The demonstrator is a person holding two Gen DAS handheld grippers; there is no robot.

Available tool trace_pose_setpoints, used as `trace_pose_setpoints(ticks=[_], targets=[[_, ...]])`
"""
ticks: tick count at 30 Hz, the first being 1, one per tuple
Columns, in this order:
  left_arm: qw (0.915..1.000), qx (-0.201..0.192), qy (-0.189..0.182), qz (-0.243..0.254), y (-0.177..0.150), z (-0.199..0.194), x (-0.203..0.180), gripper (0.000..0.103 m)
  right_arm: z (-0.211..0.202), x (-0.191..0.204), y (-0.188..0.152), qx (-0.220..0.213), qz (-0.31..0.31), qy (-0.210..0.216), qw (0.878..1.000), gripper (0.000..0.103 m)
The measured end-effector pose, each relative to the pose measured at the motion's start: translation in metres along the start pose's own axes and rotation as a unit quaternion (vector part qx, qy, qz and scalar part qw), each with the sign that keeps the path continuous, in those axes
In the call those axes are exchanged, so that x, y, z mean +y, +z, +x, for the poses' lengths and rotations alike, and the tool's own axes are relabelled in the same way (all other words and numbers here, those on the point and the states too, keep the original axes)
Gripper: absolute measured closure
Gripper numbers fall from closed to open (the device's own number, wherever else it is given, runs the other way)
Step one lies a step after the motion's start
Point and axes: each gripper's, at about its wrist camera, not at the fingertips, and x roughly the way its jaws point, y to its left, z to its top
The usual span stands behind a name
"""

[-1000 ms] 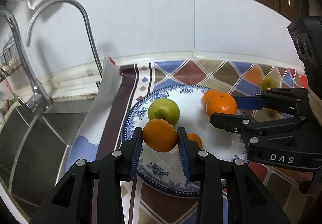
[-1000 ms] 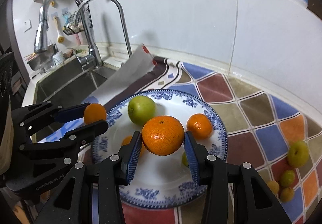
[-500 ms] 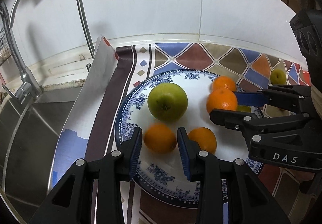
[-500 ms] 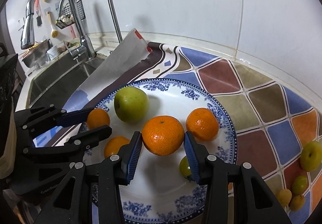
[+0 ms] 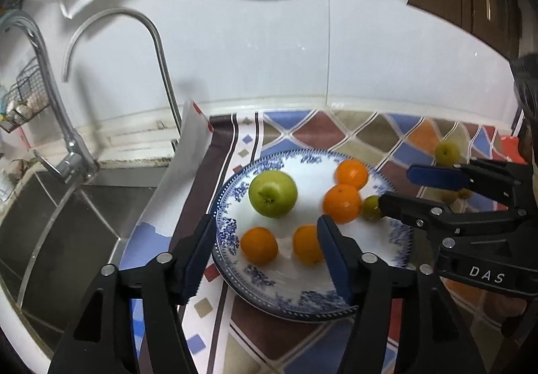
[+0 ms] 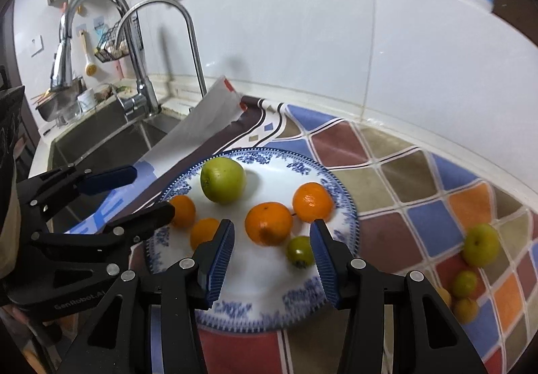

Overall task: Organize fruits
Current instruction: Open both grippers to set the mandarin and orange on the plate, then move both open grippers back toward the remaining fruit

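Observation:
A blue-and-white plate (image 5: 232, 229) (image 6: 302, 165) on the patterned cloth holds a green apple (image 5: 273, 194) (image 6: 223, 179), several oranges and a small green fruit (image 6: 300, 251). My left gripper (image 5: 267, 256) (image 6: 146, 192) hangs over the plate's near-left rim. Its jaws are opening, and an orange (image 5: 259, 245) lies loose on the plate between the fingers without touching the pads. My right gripper (image 6: 271, 259) (image 5: 398, 187) is also opening. Just ahead of its fingertips another orange (image 6: 268, 223) rests free on the plate.
Loose green and yellow fruits (image 6: 481, 245) lie on the cloth to the plate's right. A steel sink (image 5: 67, 222) with a curved faucet (image 5: 158, 48) drops away on the left. The cloth's folded white edge (image 5: 191, 145) stands beside it. A tiled wall rises close behind.
Each gripper carried an orange down onto the plate and let it go. Both pairs of jaws have spread, the left much wider, and both have drawn back from the plate.

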Motion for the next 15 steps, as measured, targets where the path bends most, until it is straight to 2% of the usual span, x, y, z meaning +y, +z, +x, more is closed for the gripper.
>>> trace_pose_setpoints(ticks=[6, 15], targets=[[0.9996, -0.029, 0.001, 0.002, 0.001, -0.036, -0.014, 0.031, -0.042, -0.004, -0.009, -0.028, 0.009, -0.03, 0.999, 0.055], [0.9975, -0.062, -0.021, 0.025, 0.0, -0.075, -0.048, 0.029, -0.101, -0.018, -0.029, -0.062, 0.038, -0.061, 0.996, 0.055]])
